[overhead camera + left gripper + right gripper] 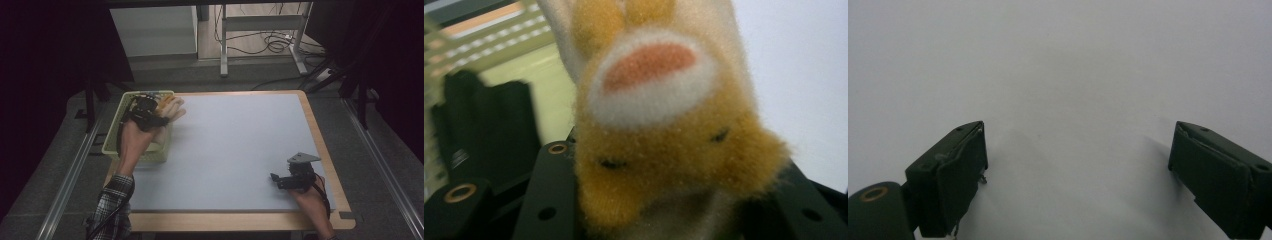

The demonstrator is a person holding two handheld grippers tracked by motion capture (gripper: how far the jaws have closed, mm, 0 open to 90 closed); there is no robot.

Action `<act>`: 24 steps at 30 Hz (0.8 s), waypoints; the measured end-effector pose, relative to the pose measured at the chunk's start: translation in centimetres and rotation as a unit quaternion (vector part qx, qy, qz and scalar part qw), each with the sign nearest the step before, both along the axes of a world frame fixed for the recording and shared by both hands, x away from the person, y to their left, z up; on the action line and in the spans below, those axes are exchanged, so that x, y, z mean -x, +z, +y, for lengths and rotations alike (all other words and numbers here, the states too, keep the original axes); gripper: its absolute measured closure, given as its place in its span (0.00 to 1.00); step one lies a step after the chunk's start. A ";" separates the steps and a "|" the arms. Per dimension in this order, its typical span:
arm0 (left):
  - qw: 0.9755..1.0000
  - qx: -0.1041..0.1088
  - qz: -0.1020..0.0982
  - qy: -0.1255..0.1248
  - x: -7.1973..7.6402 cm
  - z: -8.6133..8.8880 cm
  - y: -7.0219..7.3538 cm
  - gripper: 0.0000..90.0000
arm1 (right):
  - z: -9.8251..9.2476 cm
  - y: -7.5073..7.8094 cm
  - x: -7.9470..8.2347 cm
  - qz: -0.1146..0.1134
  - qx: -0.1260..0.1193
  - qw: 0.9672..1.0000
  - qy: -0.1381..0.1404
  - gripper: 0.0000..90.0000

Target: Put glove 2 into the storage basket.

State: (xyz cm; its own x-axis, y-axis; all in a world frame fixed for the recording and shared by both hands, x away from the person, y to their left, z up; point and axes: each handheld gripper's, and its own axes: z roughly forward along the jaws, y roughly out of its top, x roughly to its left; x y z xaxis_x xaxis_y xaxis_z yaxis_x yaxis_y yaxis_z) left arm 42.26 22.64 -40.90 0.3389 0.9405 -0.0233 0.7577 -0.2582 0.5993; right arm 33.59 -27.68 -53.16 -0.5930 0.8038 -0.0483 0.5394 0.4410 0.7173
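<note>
At upper left, the left gripper [159,116] pinches a plush toy [664,125] above the basket [112,142]; its soft pile may slip out, while the right gripper [1078,175] rests spread.

No readable text, labels, brands, nos. or signs anywhere in the 3 views.
</note>
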 end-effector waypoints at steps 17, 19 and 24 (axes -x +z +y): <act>0.995 -0.011 0.045 0.089 -4.1 3.8 -4.7 0.58 | 0.0 0.0 0.0 0.000 0.000 1.000 0.000 0.09; 0.994 -0.011 0.056 0.091 -4.7 3.6 -5.5 0.58 | 0.0 0.0 0.0 0.000 0.000 1.000 0.000 0.09; 0.992 -0.015 0.082 0.092 -6.2 3.0 -7.1 0.57 | 0.0 0.0 0.0 0.000 0.000 1.000 0.000 0.09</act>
State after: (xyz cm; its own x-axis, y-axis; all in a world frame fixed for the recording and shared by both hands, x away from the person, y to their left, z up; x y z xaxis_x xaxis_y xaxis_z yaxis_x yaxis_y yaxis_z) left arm 48.43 25.59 -48.03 0.1559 0.9871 -0.0356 0.8806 -0.1226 0.4576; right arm 33.59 -27.69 -53.17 -0.5930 0.8038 -0.0479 0.5392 0.4405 0.7178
